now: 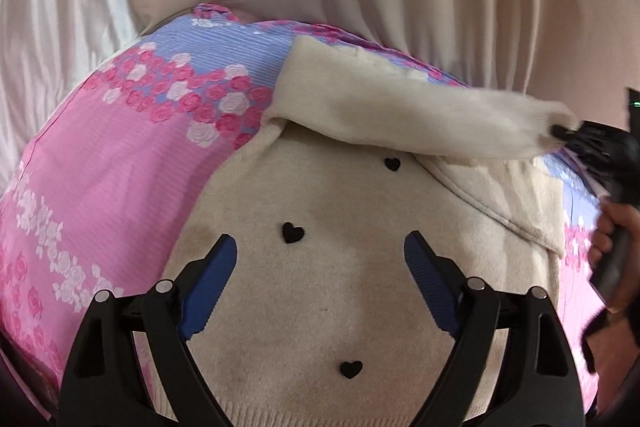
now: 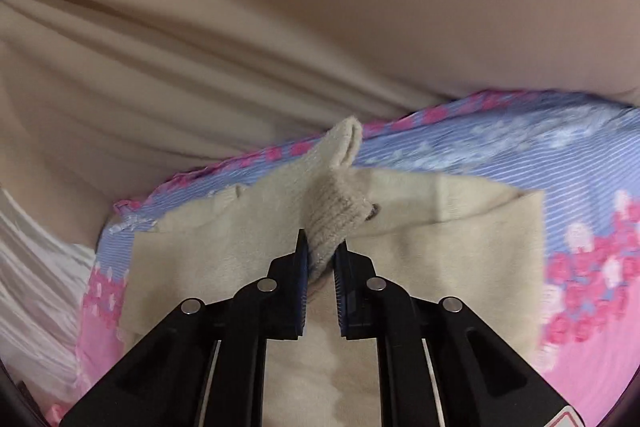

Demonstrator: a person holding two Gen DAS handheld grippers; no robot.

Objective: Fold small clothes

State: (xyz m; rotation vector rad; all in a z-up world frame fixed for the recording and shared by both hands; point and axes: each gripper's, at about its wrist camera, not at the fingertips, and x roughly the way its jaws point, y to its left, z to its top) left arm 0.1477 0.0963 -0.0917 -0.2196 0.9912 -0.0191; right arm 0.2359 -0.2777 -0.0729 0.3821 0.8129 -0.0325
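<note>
1. Right gripper [image 2: 322,247] has its blue pads nearly closed on the ribbed cuff [image 2: 334,217] of the cream sweater's sleeve [image 1: 400,107]; the cuff sticks up between the jaws, with a folded loop of knit just beyond it.
2. Left gripper [image 1: 320,255] hovers over the sweater body with its jaws spread wide; nothing sits between its blue pads [image 1: 212,283].
3. Cream sweater [image 1: 320,287] lies flat on the pink and lilac floral bedspread [image 1: 100,167]; small black hearts [image 1: 293,231] dot its front, and its ribbed hem runs near the bottom of the left wrist view.
4. From the left wrist view, the sleeve stretches across the upper part of the sweater toward the right, its end pinched by the right gripper's black fingers [image 1: 568,135]; the person's hand [image 1: 612,227] grips that tool's handle at the right edge.
5. Beige curtain folds [image 2: 200,67] hang behind the bedspread; a white pleated fabric [image 1: 60,47] lies beside them.
</note>
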